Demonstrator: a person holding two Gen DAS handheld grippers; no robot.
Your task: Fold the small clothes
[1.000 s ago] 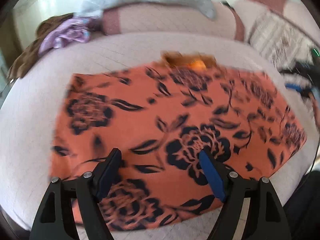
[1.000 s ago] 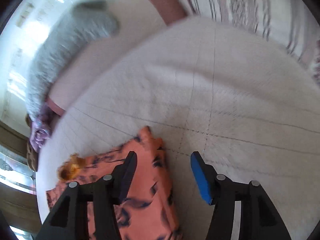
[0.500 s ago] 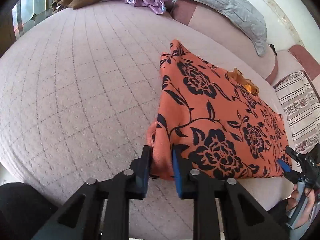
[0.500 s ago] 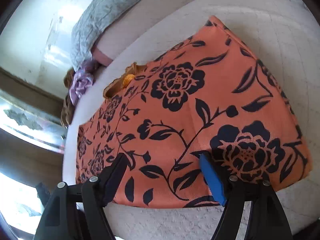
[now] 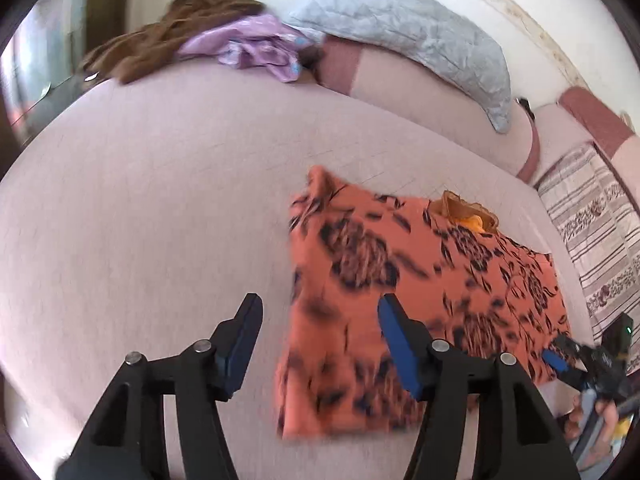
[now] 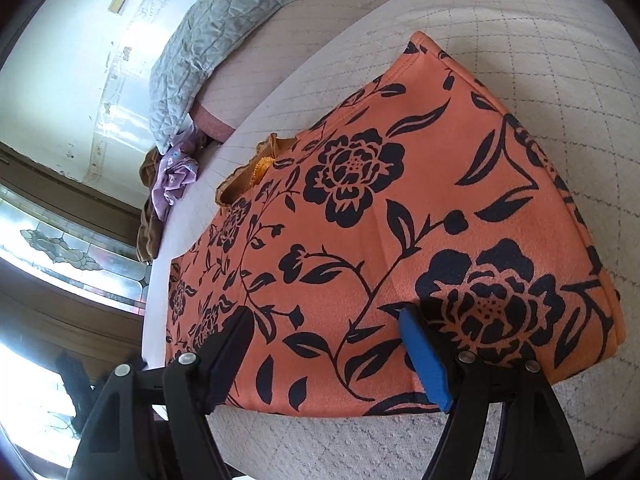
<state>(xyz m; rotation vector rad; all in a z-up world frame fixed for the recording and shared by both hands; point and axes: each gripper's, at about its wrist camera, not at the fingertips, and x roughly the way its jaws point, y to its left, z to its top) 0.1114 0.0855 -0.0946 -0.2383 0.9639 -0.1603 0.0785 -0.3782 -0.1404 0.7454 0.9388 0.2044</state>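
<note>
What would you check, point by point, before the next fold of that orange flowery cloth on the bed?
1. Left gripper open and holding nothing: ok.
2. Right gripper open, over the near edge of the cloth: ok.
3. Cloth lies flat on the bed: ok in the right wrist view; the left one is blurred.
4. Edges line up: cannot tell; the orange frill sticks out at the far edge.
5. Room beside the cloth for folding: ok.
6. Other clothes, the purple garment and the brown one, well away: ok.
</note>
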